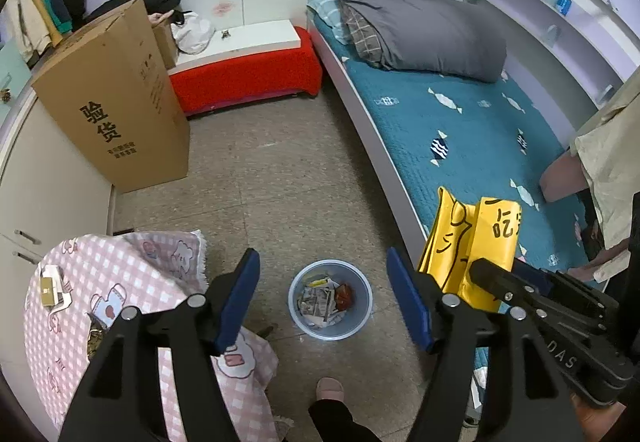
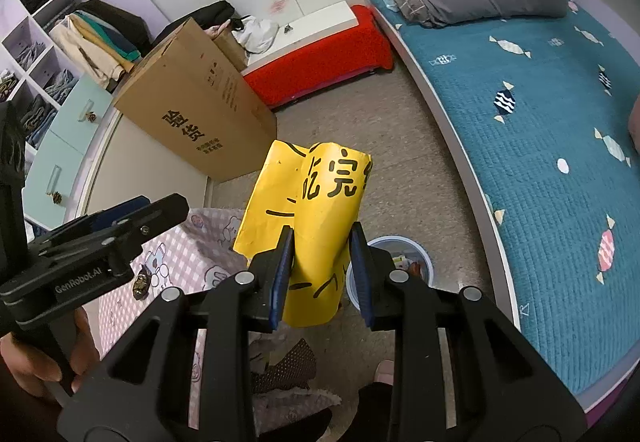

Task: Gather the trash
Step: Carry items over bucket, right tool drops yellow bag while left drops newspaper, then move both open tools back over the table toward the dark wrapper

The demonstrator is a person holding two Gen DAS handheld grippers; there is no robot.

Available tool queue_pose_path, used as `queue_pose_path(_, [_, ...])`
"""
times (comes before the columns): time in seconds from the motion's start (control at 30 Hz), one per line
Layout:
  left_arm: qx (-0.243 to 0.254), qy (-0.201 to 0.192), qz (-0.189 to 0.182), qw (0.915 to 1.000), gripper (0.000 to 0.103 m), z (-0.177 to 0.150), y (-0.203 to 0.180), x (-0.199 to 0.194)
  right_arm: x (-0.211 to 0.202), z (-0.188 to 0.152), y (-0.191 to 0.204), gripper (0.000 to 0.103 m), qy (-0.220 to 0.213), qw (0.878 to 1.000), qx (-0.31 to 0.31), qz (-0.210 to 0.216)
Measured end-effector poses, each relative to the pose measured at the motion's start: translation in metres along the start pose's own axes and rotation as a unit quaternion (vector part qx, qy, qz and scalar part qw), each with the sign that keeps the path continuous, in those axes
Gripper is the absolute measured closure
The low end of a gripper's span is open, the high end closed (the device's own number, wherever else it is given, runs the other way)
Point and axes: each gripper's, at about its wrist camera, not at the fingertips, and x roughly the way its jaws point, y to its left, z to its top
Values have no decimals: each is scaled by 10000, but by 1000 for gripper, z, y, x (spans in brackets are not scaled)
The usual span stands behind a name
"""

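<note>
The right hand-held gripper (image 2: 322, 274) pinched the yellow wrapper (image 2: 316, 226) above the floor, near the blue bin (image 1: 330, 300), the left hand-held gripper (image 1: 322, 298) gaping empty; released off-centre, the light, bent wrapper could miss the rim.

A glossy yellow paper wrapper (image 2: 308, 217) is pinched between the matt blue pads (image 2: 282, 274) of the right gripper (image 2: 320, 270), framed in matt black plastic with bright metal pivots. A smooth, pale blue plastic bin (image 1: 330, 300) is filled with crumpled paper. A quilted teal cloth bedspread (image 1: 472, 145), plain brown cardboard box (image 1: 116, 101) and speckled stone-like floor (image 1: 288, 169) are seen.
</note>
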Motion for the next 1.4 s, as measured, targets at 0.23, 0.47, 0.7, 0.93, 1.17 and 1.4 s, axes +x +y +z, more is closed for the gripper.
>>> queue_pose_path(0.23, [-115, -39, 137, 9998, 34, -4, 9, -10, 1, 3, 6, 70, -53, 10000, -63, 47])
queue_pose_path(0.47, [-272, -101, 257, 9992, 31, -10, 21, -20, 4, 7, 8, 44, -116, 9999, -71, 7])
queue_pose_path(0.7, [-467, -110, 352, 9982, 30, -20, 36, -27, 5, 1, 21, 44, -59, 9998, -172, 128])
queue_pose_path(0.93, [-706, -61, 486, 9963, 29, -43, 61, -35, 13, -12, 54, 43, 84, 9984, -499, 262])
queue_pose_path(1.17, [-1176, 106, 713, 9904, 27, -75, 123, -36, 41, -34, 114, 42, 417, 9940, -875, 503])
queue_pose_path(1.4, [-1757, 335, 946, 9793, 27, -114, 219, -28, 74, -59, 178, 42, 721, 9889, -1168, 575])
